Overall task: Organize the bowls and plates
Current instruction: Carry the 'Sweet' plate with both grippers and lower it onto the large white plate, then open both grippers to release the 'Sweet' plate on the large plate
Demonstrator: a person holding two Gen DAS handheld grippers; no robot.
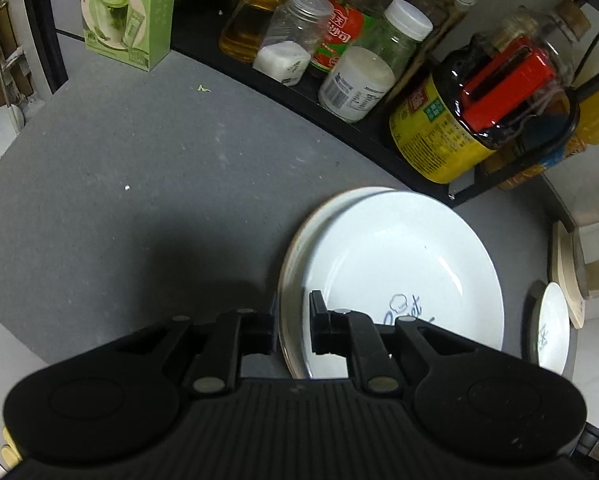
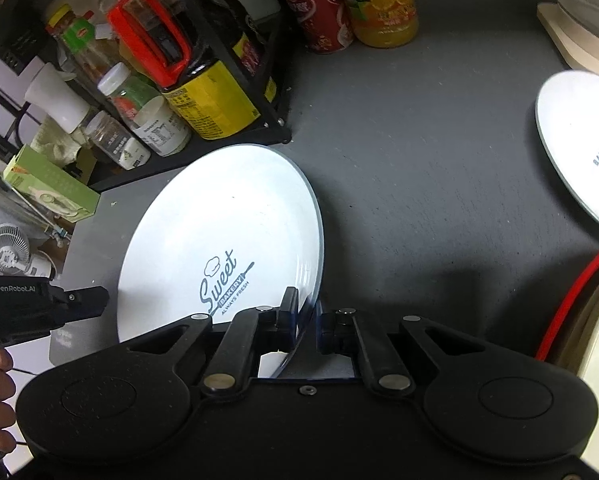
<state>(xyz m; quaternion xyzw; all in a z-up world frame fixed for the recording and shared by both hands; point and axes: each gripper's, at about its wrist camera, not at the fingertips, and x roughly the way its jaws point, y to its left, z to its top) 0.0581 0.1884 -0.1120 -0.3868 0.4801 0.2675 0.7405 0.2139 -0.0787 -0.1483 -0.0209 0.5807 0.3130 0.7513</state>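
Left wrist view has the left gripper point(image 1: 293, 330) with its jaws closed across the near rim of a white plate point(image 1: 403, 264) that lies on another plate point(image 1: 299, 252) beside the black rack point(image 1: 331, 108) of bottles. Right wrist view shows the right gripper point(image 2: 308, 320) pinching that "Sweet Bakery" plate's opposite edge. Stacking looks only begun: a smaller plate point(image 2: 579, 136) sits apart toward the worktop's point(image 2: 419, 160) right edge.

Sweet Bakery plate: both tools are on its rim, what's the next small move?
Probably lower the plate flat onto the plate underneath, then let go. The right tool and left tool each straddle its rim, and it sits tilted and offset.
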